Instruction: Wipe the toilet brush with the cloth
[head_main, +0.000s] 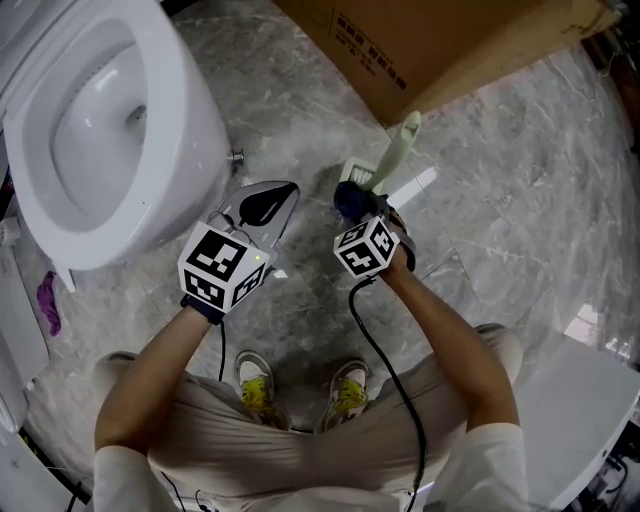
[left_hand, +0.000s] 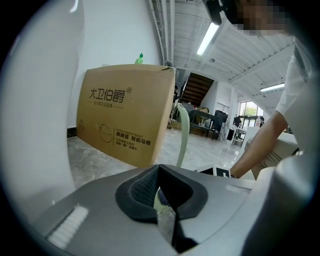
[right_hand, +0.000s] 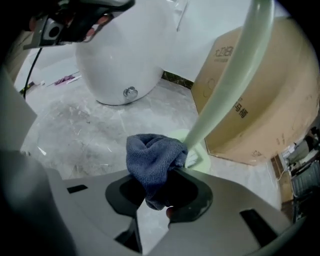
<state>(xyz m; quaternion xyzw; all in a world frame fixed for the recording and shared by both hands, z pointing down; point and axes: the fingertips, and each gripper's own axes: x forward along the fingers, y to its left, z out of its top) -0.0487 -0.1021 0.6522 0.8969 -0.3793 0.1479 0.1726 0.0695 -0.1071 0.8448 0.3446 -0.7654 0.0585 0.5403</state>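
A pale green toilet brush (head_main: 398, 145) stands tilted in its holder (head_main: 357, 170) on the marble floor, in front of the cardboard box. My right gripper (head_main: 366, 207) is shut on a bunched blue cloth (head_main: 350, 199), which presses against the low part of the handle. The right gripper view shows the cloth (right_hand: 152, 160) in the jaws (right_hand: 167, 182), touching the handle (right_hand: 230, 80) just above the holder (right_hand: 198, 156). My left gripper (head_main: 287, 190) hovers left of the brush, apart from it, jaws together with nothing in them. From it (left_hand: 159, 172) the handle (left_hand: 183, 135) rises beyond.
A white toilet (head_main: 100, 130) fills the left. A large cardboard box (head_main: 440, 50) stands behind the brush. A white piece (head_main: 415, 187) lies right of the holder, and a purple scrap (head_main: 48, 300) at far left. The person's shoes (head_main: 255, 385) are below; a white unit (head_main: 580, 410) stands lower right.
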